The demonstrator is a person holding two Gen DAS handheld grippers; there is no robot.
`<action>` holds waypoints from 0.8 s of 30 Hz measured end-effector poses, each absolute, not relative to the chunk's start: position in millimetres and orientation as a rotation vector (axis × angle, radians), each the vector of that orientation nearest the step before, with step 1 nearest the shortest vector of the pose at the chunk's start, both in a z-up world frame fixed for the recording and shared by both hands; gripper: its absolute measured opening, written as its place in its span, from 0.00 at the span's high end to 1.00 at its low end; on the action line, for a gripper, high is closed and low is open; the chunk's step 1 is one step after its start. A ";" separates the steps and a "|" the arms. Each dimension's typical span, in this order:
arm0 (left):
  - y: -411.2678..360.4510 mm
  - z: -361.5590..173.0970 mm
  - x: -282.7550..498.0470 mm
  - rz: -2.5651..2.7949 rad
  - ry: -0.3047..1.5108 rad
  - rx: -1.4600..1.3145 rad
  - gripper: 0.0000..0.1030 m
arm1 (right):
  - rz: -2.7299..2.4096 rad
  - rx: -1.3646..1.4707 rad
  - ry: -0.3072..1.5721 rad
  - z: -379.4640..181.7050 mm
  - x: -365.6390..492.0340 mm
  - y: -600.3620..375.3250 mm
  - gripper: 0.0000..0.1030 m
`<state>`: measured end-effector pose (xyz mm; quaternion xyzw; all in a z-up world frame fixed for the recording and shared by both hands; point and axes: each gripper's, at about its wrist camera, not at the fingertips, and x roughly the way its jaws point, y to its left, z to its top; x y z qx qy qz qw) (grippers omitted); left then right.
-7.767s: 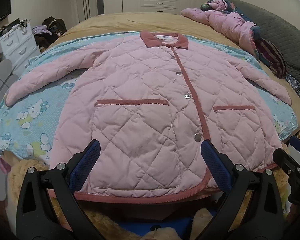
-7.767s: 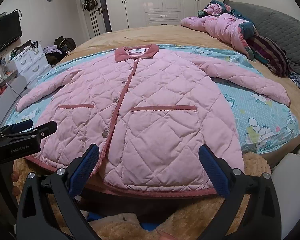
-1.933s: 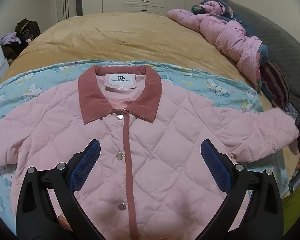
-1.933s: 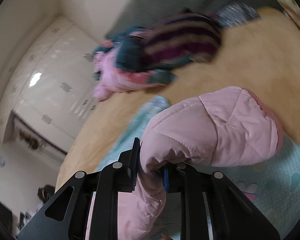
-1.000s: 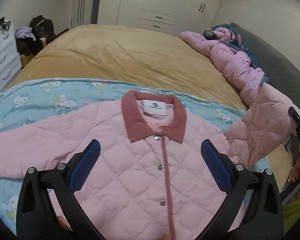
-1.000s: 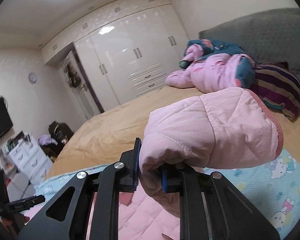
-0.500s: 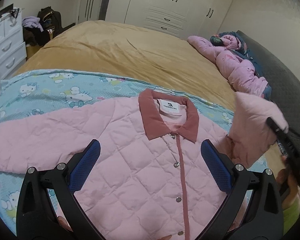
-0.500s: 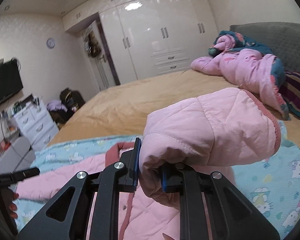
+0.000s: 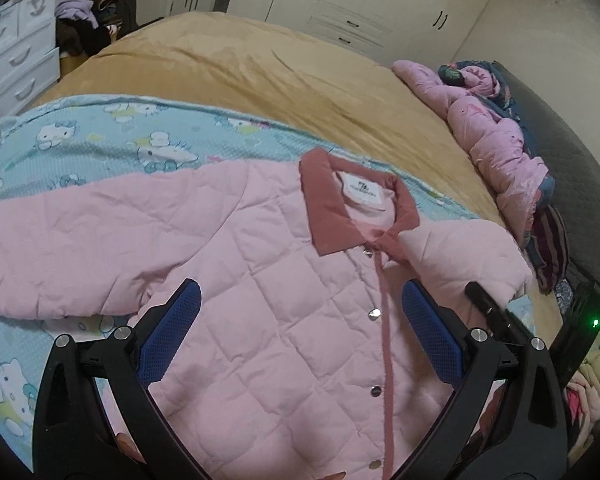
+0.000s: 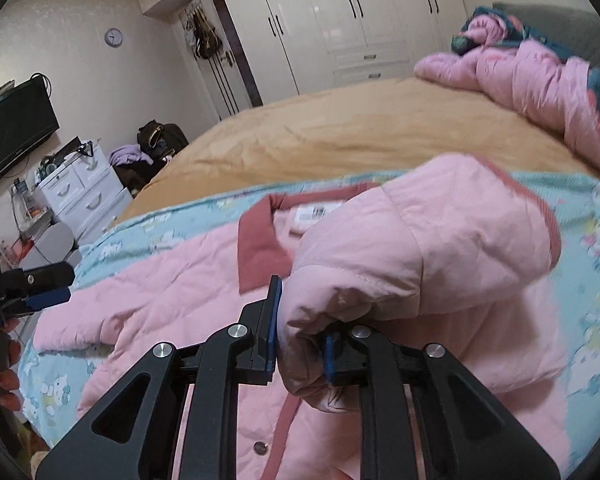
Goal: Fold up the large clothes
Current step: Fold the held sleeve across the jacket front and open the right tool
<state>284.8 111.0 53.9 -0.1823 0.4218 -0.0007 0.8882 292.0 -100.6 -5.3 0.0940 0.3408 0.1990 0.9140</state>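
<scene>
A pink quilted jacket [image 9: 260, 280] with a dark pink collar [image 9: 328, 208] lies buttoned, front up, on the bed. My left gripper [image 9: 300, 320] hovers open over its chest with nothing between the blue pads. The jacket's left sleeve [image 10: 420, 256] is bunched between the pads of my right gripper [image 10: 300, 332], whose jaws are opening slightly while still pinching the cuff end. That sleeve [image 9: 472, 252] is folded inward and rests over the shoulder beside the collar. The other sleeve [image 9: 60, 248] stretches out flat to the left.
A blue cartoon-print sheet [image 9: 100, 140] lies under the jacket on a tan bedspread [image 9: 280, 72]. A pile of pink and striped clothes [image 9: 500, 140] sits at the right edge by a grey headboard. White drawers [image 10: 84, 192] and wardrobes [image 10: 340, 20] line the walls.
My right gripper has carried the sleeve down and inward, from raised above the bed to over the jacket's shoulder near the collar. The left gripper has sunk a little toward the jacket.
</scene>
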 end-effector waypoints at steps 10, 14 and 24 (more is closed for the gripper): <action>97.6 29.0 286.3 -0.060 0.915 -0.375 0.09 | 0.432 0.311 0.819 -50.4 267.9 -103.2 0.41; 91.1 17.1 285.7 -0.112 0.943 -0.394 0.09 | 0.419 0.446 0.794 -51.6 249.9 -131.2 0.34; 104.3 14.3 280.7 -0.143 0.934 -0.501 0.09 | 0.370 0.563 0.688 -25.5 263.6 -157.3 0.74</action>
